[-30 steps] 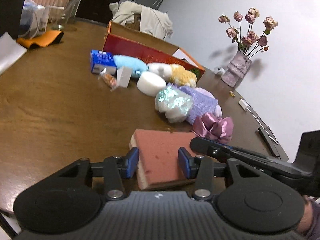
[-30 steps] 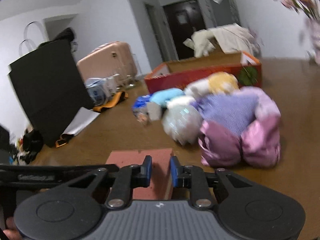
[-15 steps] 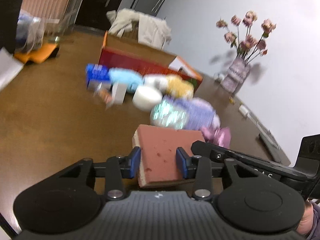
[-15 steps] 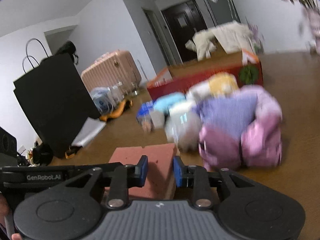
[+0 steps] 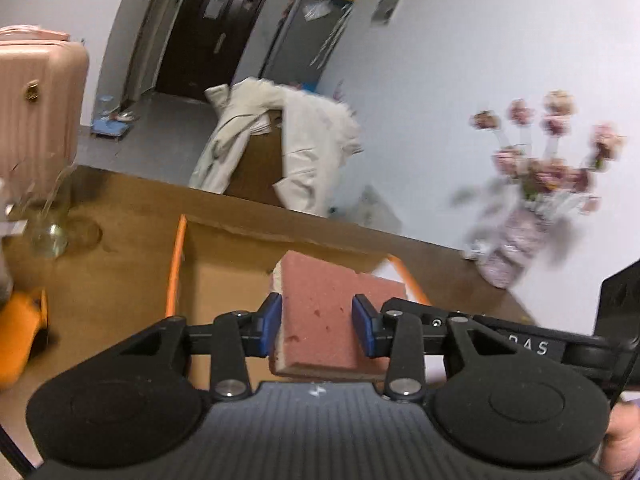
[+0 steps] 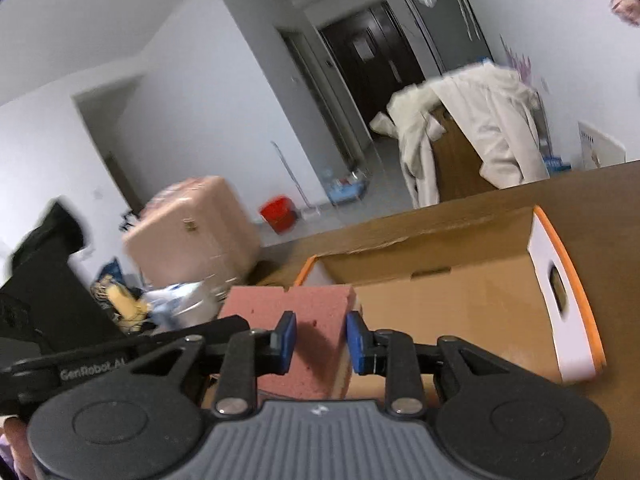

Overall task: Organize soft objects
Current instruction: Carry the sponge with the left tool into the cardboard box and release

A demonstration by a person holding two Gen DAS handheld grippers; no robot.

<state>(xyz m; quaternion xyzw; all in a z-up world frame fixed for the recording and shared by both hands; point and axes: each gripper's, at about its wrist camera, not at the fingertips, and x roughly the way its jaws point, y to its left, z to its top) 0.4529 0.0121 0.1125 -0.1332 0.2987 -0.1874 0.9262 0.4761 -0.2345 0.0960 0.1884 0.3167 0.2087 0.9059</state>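
Observation:
A flat pink sponge with a pale underside hangs in the air over the open cardboard box. My left gripper is shut on one end of it, blue pads pressing both sides. My right gripper is shut on the other end of the same pink sponge, above the cardboard box with its orange-edged white flap. In each view the other gripper's black arm crosses the lower edge. The pile of soft objects is out of sight in both views.
The brown table carries a glass jar and an orange item at left, a vase of pink flowers at right. Beyond stand a pink suitcase, a chair draped with a white coat, and a red bucket.
Both grippers have lifted the pink sponge off the table and carried it forward past the pile of soft objects to above the cardboard box. The pile has dropped out of view.

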